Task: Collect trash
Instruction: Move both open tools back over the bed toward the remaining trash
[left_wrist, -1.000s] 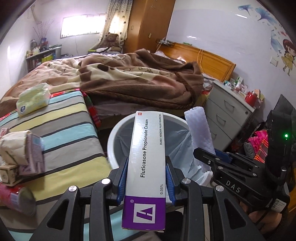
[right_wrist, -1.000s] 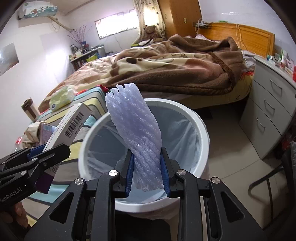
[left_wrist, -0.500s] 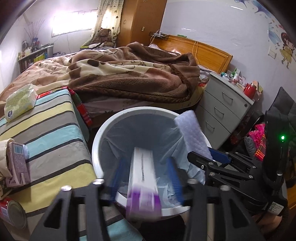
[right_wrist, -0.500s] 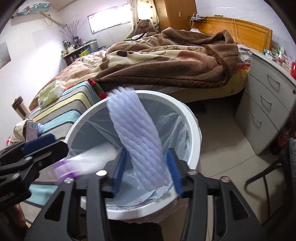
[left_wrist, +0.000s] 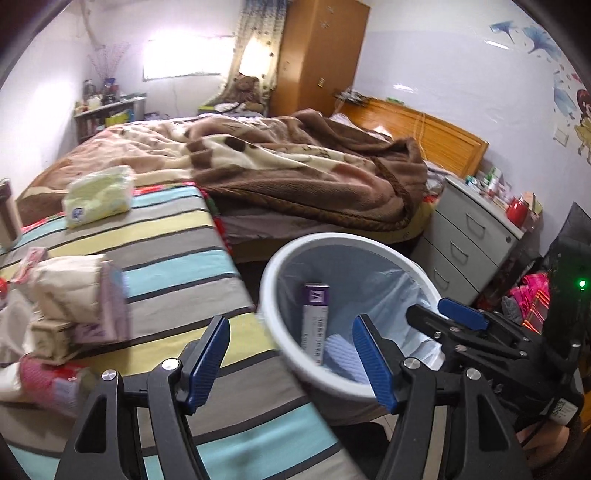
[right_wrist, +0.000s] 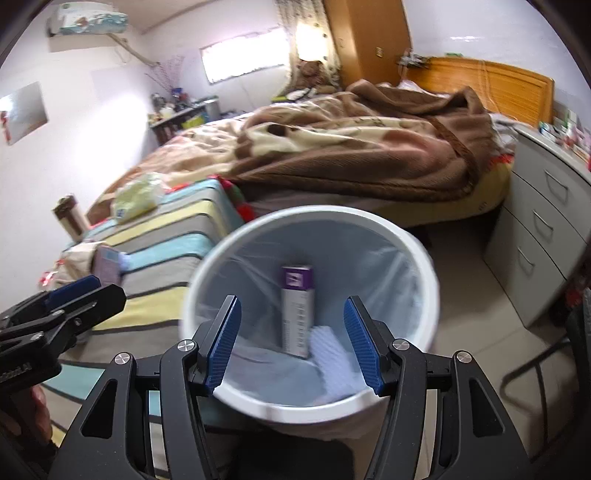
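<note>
Both my grippers are empty, jaws spreading apart with nothing between the pads. My right gripper (right_wrist: 291, 341) hangs over the white bin (right_wrist: 413, 240); the cream box (right_wrist: 296, 310) stands on end inside, leaning on the liner, the foam sleeve (right_wrist: 332, 354) beside it at the bottom. More trash is left, I judge — a heap of crumpled wrappers (left_wrist: 62, 291) and small cartons on the striped bedcover (left_wrist: 177, 258), lying left of the bin. My left gripper (left_wrist: 291, 354) straddles the bin's near rim and is the nearer one — the heap sits to its left, well clear of the right. The heap is blurred, so no long axis to call.
</note>
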